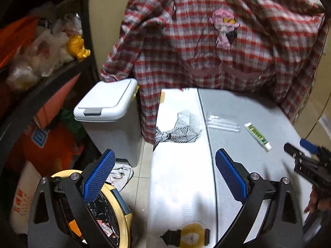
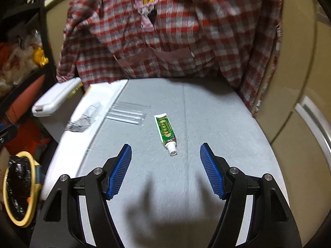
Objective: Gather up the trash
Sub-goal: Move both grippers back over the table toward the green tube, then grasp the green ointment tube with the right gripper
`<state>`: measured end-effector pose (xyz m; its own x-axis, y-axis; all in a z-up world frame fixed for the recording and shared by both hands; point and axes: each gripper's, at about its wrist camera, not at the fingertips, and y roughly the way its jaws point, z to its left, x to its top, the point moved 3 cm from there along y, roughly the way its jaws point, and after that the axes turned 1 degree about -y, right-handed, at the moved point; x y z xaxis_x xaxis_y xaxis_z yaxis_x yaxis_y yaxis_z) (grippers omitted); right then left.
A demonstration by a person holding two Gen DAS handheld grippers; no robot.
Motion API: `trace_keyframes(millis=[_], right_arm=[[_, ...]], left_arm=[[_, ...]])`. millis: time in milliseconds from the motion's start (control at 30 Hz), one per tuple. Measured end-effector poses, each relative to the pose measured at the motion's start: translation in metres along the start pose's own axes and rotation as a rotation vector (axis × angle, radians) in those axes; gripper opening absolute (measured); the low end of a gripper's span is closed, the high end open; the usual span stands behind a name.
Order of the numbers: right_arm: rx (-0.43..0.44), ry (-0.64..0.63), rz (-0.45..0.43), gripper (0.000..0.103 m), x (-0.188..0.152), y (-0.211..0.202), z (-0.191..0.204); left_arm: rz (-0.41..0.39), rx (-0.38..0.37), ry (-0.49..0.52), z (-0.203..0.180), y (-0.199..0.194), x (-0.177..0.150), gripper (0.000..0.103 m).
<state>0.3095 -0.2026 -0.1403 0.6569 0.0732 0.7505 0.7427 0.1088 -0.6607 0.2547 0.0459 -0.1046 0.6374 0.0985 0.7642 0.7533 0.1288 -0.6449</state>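
Observation:
A small green and white tube (image 2: 165, 133) lies on the grey table (image 2: 217, 124), its white cap toward me. It also shows in the left wrist view (image 1: 257, 134). A clear plastic wrapper (image 2: 128, 113) lies to its left, and shows in the left wrist view (image 1: 223, 123) too. My right gripper (image 2: 165, 161) is open and empty, just short of the tube's cap. My left gripper (image 1: 165, 171) is open and empty over the table's left edge. A yellow-rimmed bin (image 1: 115, 212) with a black liner stands on the floor at the lower left, also in the right wrist view (image 2: 19, 188).
A white bin with a closed lid (image 1: 107, 101) stands left of the table. A red plaid garment (image 1: 217, 41) hangs behind the table. A black-and-white printed sheet (image 1: 180, 130) lies on the table's white left part. Shelves with bags (image 1: 41, 47) fill the left.

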Motion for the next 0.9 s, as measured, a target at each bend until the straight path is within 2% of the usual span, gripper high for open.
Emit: trace_keyframes(millis=[167, 300, 667, 733, 767, 900], right_arm=[[-0.003, 0.009, 0.059, 0.069, 0.001, 0.047, -0.005], [-0.009, 0.02, 0.101, 0.068, 0.0, 0.077, -0.008], [0.027, 0.035, 0.186, 0.067, -0.001, 0.113, -0.009], [0.019, 0.03, 0.182, 0.049, -0.001, 0.112, -0.009], [-0.001, 0.017, 0.178, 0.026, -0.001, 0.111, -0.009], [-0.005, -0.027, 0.152, 0.025, 0.001, 0.102, -0.005]], left_arm=[[0.037, 0.037, 0.006, 0.006, 0.028, -0.002, 0.094], [0.067, 0.024, -0.028, 0.011, 0.04, -0.003, 0.094], [0.082, 0.006, 0.008, 0.0, 0.051, -0.006, 0.094], [0.085, 0.002, 0.009, -0.002, 0.051, -0.007, 0.094], [0.083, -0.001, 0.009, -0.002, 0.051, -0.006, 0.094], [0.076, -0.009, 0.013, -0.005, 0.049, -0.006, 0.094]])
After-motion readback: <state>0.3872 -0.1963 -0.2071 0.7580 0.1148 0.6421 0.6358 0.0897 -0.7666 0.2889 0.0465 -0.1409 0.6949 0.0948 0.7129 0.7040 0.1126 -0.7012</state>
